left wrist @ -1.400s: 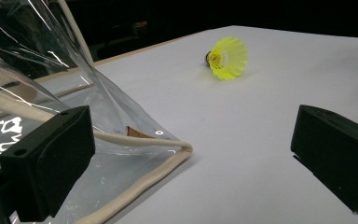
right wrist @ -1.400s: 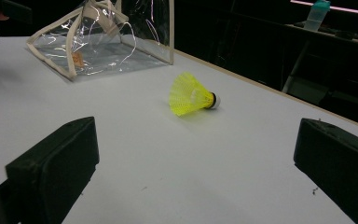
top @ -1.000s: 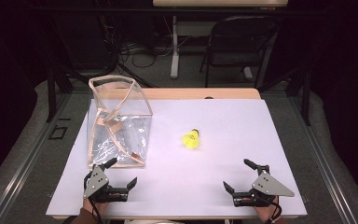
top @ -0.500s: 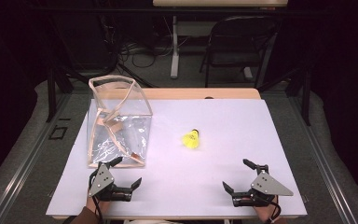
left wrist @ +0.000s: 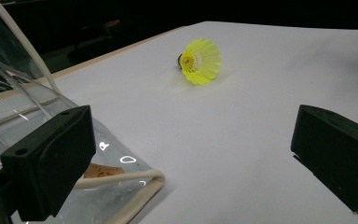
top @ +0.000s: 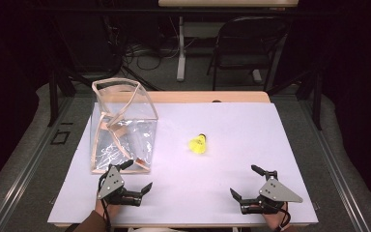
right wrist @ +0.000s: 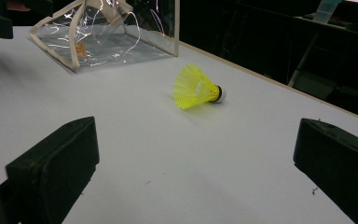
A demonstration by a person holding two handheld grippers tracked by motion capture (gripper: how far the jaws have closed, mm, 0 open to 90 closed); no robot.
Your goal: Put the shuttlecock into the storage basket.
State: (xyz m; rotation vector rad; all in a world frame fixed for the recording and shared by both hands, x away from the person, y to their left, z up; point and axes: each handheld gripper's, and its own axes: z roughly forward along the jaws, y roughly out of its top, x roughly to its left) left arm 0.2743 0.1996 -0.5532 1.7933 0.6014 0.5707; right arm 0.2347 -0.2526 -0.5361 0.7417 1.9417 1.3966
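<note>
A yellow shuttlecock (top: 198, 144) lies on its side mid-table, open white surface all around. Left gripper (top: 138, 175), jaws apart, sits just beside the clear bag's (top: 123, 126) front edge. Right gripper (top: 245, 182), jaws apart, rests near the table's (top: 232, 123) front edge.

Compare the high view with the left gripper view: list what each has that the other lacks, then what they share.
High view alone: the right gripper, open near the table's front edge, the left gripper's grey plate, a folding chair and floor cables behind the table.

Left gripper view alone: the open end of the yellow shuttlecock's skirt, and small print on the clear bag's near corner.

Both: shuttlecock lying on its side, bag, white tabletop, the left gripper open.
</note>
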